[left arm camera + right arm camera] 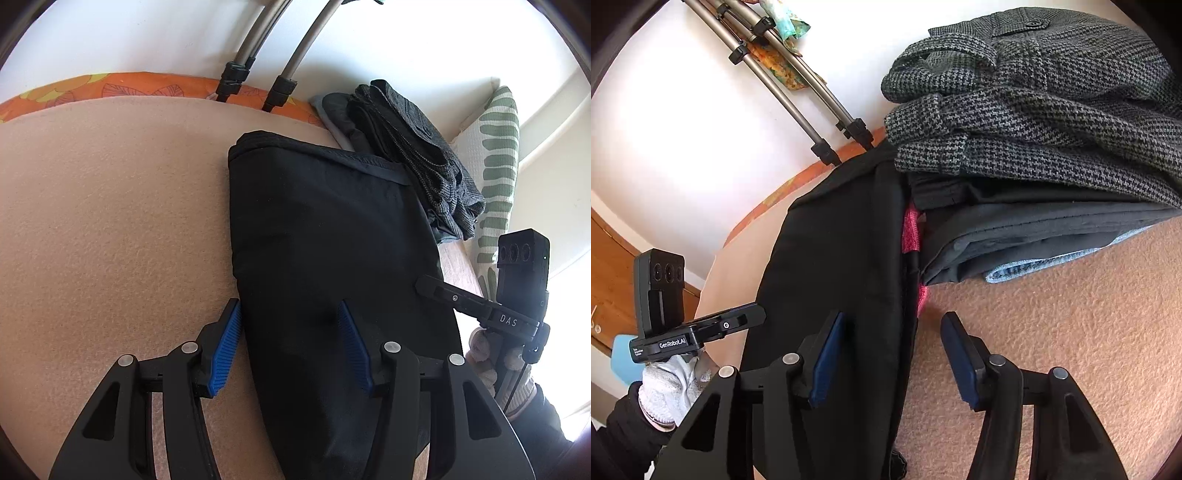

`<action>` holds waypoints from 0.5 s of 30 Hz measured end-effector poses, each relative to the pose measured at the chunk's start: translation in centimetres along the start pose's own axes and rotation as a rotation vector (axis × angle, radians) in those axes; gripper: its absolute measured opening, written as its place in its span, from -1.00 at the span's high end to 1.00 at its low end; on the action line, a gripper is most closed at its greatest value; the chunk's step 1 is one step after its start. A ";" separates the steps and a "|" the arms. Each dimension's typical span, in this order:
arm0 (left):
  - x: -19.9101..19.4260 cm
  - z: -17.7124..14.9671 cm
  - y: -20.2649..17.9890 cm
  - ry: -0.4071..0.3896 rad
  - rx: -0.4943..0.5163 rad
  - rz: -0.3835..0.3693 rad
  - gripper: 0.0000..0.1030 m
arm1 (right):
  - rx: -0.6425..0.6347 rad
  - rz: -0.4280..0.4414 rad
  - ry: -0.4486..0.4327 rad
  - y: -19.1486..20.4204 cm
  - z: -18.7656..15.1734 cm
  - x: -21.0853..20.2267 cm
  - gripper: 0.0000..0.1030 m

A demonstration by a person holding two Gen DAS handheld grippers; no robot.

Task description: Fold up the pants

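Black pants (325, 236) folded into a long slab on the peach surface (110, 221). Left edge sits between the parted left claw (291, 325) fingers, right edge inside the right claw (892, 332), also apart, gripping nothing. Stacked clothes (1034, 110) crowding beyond the right claw; loads of bare surface left of the left claw.

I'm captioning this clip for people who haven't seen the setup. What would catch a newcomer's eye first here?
First, the folded black pants lying lengthwise on the peach blanket, with the left tool open astride their near left edge and the right tool open astride their right edge. Next, the stack of folded clothes just beyond, topped by grey houndstooth trousers, beside the tripod legs against the white wall.
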State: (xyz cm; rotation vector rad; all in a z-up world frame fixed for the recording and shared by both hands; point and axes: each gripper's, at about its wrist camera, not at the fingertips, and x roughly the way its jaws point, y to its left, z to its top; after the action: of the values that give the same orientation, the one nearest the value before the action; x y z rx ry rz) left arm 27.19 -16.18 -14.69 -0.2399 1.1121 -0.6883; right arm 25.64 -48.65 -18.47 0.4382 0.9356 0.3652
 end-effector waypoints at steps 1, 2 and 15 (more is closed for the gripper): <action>0.1 0.1 0.1 -0.006 -0.010 -0.011 -0.01 | 0.019 0.039 0.019 0.0 -0.1 0.5 0.23; 0.2 0.1 0.2 -0.015 -0.015 -0.020 0.00 | 0.027 0.048 0.006 0.1 -0.3 0.7 0.23; 0.0 0.1 -0.2 -0.067 -0.033 -0.035 0.65 | -0.010 0.036 -0.013 2.7 -0.2 1.3 0.78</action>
State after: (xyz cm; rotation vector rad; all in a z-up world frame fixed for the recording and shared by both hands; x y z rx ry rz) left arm 27.19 -16.34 -14.56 -0.3097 1.0579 -0.6888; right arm 25.85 -45.65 -18.06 0.4479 0.9133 0.3992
